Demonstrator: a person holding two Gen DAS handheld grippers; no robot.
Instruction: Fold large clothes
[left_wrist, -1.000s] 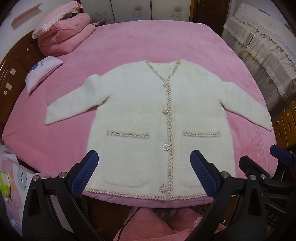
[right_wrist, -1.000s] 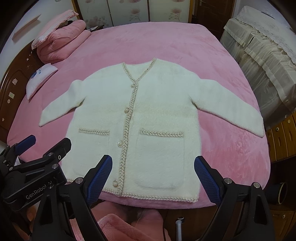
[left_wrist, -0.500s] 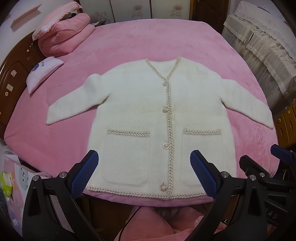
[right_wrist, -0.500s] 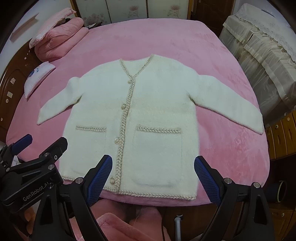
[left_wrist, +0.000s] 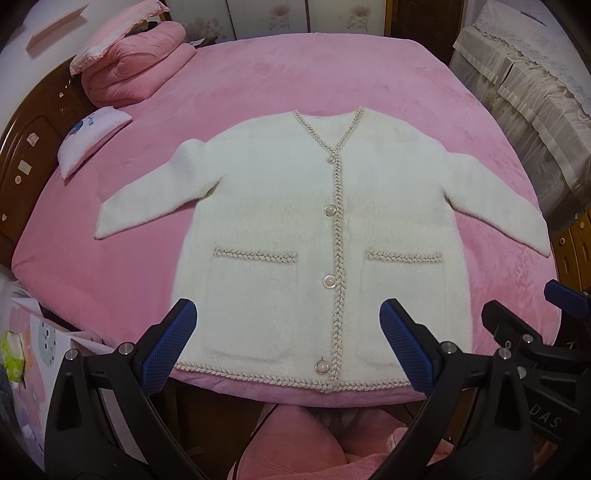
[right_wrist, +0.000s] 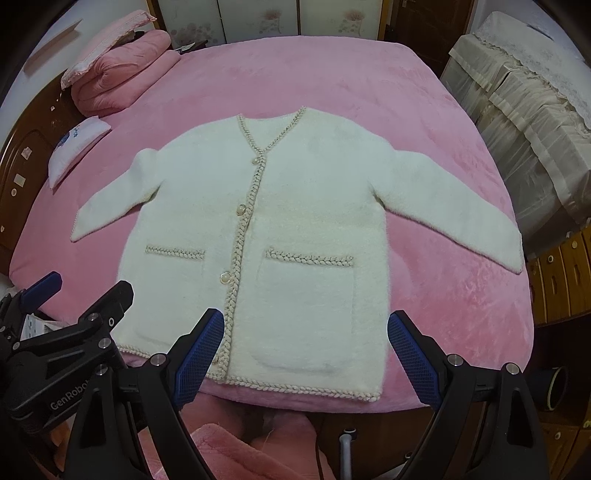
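- Both grippers have edged slightly nearer the cardigan's hem since a second ago.
- Left gripper (left_wrist: 288, 341) and right gripper (right_wrist: 306, 350) hover spread wide, empty.
- White cardigan (left_wrist: 280, 229) lies flat, buttoned, sleeves spread, on the pink bed (left_wrist: 295, 70).

We see a bed (left_wrist: 110, 288) under a pink blanket, a dark wooden headboard (left_wrist: 26, 155) at left, cloth-draped furniture (left_wrist: 524, 96) at right.
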